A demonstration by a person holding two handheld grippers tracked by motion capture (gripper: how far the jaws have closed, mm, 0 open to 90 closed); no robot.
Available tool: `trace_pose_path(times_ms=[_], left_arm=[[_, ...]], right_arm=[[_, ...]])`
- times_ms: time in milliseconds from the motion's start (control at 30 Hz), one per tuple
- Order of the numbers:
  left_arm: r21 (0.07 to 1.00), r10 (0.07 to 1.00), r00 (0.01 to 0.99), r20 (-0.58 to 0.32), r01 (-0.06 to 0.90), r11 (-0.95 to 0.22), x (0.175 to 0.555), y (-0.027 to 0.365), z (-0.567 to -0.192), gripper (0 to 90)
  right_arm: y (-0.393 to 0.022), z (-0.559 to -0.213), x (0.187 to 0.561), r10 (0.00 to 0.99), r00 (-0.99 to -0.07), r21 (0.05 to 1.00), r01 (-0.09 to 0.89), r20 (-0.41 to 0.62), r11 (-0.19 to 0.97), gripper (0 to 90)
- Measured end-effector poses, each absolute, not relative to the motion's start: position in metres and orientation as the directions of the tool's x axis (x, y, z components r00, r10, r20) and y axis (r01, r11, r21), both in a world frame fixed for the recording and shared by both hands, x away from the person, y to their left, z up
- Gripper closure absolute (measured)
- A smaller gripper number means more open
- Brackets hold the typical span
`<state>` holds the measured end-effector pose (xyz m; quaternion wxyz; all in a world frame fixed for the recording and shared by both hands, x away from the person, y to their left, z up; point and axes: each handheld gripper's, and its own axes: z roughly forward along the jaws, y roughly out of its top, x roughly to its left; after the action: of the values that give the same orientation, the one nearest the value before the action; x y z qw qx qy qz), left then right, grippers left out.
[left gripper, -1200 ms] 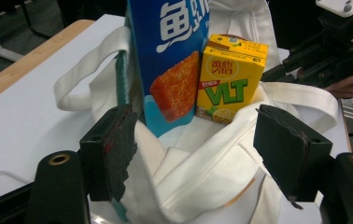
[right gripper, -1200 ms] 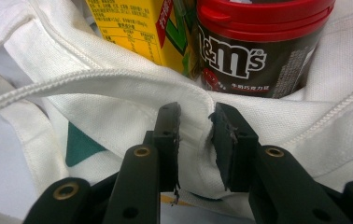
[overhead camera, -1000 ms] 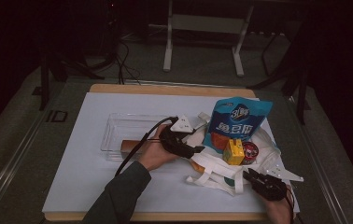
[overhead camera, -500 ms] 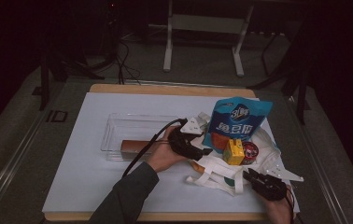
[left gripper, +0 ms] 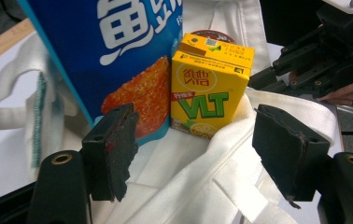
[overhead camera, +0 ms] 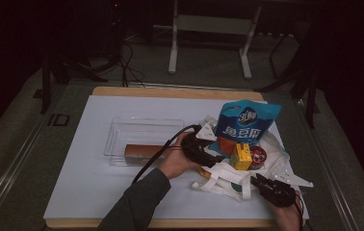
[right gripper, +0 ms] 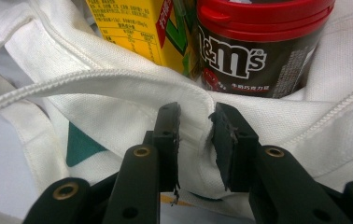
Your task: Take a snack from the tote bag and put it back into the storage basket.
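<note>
Your left gripper (overhead camera: pixel 217 159) has slid from the clear plastic tray (overhead camera: pixel 122 126) toward the white tote bag (overhead camera: pixel 228 174) near the centre of the high view, and now sits at the bag's mouth. Its jaws stand wide with nothing between them, framing the yellow VLT lemon tea carton (left gripper: pixel 210 95) at the centre of the left gripper view, beside the blue snack bag (left gripper: pixel 118 51). That carton looks like your next pick. Your right gripper (right gripper: pixel 195 128), at the lower right, is pinched on the tote's rim, holding it open just below the M&M's tub (right gripper: pixel 258 46). A brown bar (overhead camera: pixel 141 151) lies in the tray.
</note>
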<state>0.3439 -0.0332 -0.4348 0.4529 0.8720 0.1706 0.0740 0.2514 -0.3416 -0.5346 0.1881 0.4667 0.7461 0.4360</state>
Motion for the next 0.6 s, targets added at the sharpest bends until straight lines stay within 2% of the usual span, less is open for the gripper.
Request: trace_pose_path(times_ms=[200, 600], left_arm=[[0.815, 0.361, 0.932, -0.047, 0.244, -0.526, 0.346, -0.039, -0.437, 29.7], [0.808, 0.357, 0.934, -0.034, 0.236, -0.54, 0.348, -0.052, -0.441, 31.0]], right_arm=[[-0.342, -0.535, 0.251, 0.861, -0.493, 0.826, 0.533, 0.127, 0.184, 71.1], [-0.342, -0.535, 0.251, 0.86, -0.494, 0.826, 0.532, 0.126, 0.184, 71.0]])
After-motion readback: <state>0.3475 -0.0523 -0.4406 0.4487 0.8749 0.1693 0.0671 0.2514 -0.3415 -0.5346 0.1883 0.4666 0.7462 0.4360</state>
